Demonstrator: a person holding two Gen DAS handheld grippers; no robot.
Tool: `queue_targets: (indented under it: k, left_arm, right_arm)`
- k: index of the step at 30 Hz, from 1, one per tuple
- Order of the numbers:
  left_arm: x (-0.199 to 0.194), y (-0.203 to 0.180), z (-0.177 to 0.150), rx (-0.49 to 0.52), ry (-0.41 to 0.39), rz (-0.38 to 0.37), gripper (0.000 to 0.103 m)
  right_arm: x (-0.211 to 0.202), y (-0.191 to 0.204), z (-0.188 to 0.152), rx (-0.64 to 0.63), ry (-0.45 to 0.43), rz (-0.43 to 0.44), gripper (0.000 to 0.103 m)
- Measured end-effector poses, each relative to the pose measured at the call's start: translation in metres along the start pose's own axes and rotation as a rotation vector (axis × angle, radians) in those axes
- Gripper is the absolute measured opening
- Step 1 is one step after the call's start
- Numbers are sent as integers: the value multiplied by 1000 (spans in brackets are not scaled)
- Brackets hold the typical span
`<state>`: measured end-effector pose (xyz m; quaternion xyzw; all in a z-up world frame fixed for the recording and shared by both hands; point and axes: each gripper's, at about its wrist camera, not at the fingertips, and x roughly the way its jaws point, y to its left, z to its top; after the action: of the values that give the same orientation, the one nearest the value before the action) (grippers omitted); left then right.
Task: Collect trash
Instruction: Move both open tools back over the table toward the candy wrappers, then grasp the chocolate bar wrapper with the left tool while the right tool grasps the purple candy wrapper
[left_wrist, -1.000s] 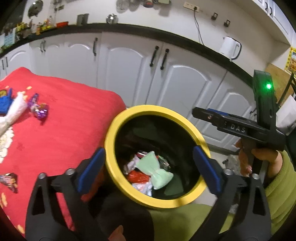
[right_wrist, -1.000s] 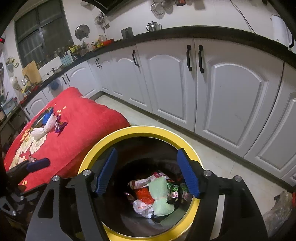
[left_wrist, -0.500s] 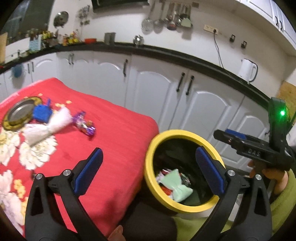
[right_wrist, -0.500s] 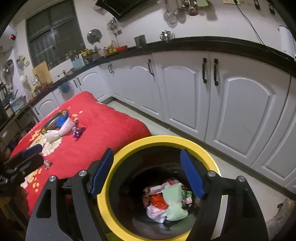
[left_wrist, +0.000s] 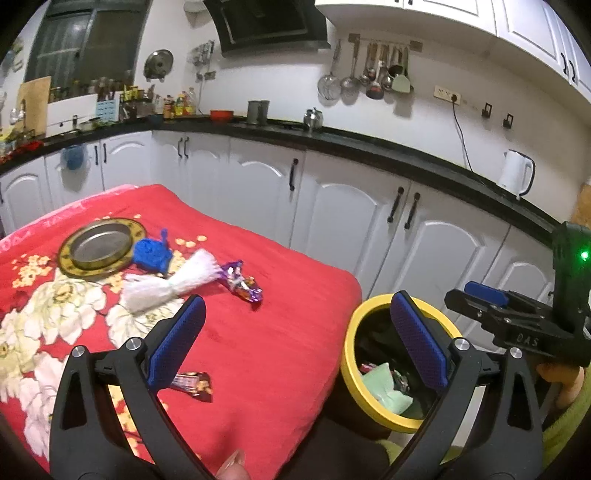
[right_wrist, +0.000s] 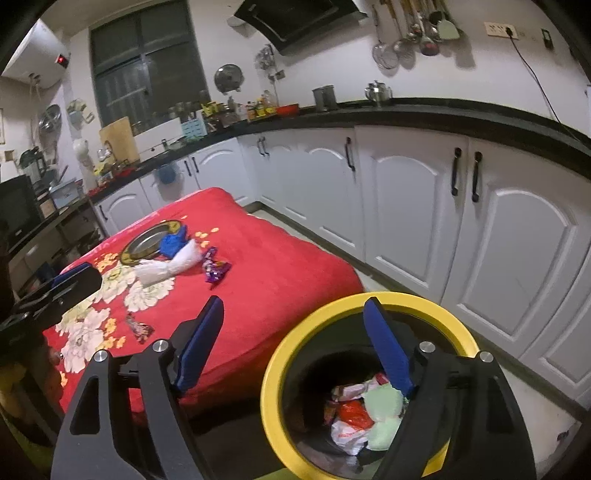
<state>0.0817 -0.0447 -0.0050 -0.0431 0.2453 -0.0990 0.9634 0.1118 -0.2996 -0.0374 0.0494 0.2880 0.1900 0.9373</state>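
Note:
A black bin with a yellow rim (left_wrist: 369, 400) (right_wrist: 280, 354) stands beside a red-covered table (left_wrist: 266, 332) and holds wrappers and a pale green piece (right_wrist: 384, 406). On the cloth lie a purple wrapper (left_wrist: 242, 284) (right_wrist: 216, 269), a brown wrapper (left_wrist: 194, 384) (right_wrist: 139, 328), a white tassel (left_wrist: 166, 284) and a blue cloth (left_wrist: 151, 253). My left gripper (left_wrist: 295, 343) is open and empty, above the table's near corner. My right gripper (right_wrist: 295, 350) is open and empty, over the bin's left rim; it also shows in the left wrist view (left_wrist: 480, 299).
A metal plate with a gold rim (left_wrist: 98, 247) lies at the far side of the table. White cabinets (left_wrist: 351, 221) under a black counter run behind the table and bin. A white kettle (left_wrist: 517, 179) stands on the counter. My left gripper's body (right_wrist: 55, 291) shows at the left.
Both grippers have drawn back and tilted up from above the bin. The left view has swung left, so the table and its litter now fill it. Both stay open and empty.

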Motion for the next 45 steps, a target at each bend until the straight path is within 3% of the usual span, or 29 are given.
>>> queue_targets:
  k: [16, 29, 36, 41, 45]
  left_arm:
    - [-29, 50, 2, -14, -17, 95, 92]
    - [-34, 101, -9, -122, -5, 194, 92]
    - [-24, 125, -20, -187, 48, 208, 92]
    - [-6, 137, -32, -232, 135, 208, 92]
    - [6, 140, -42, -281, 187, 172, 82]
  right_arm:
    - [14, 53, 6, -91, 20, 65, 78]
    - [47, 96, 27, -178, 47, 129, 79]
    - [83, 109, 44, -199, 58, 136, 79]
    - [111, 113, 55, -234, 75, 126, 79]
    - [141, 115, 61, -257, 110, 138, 79]
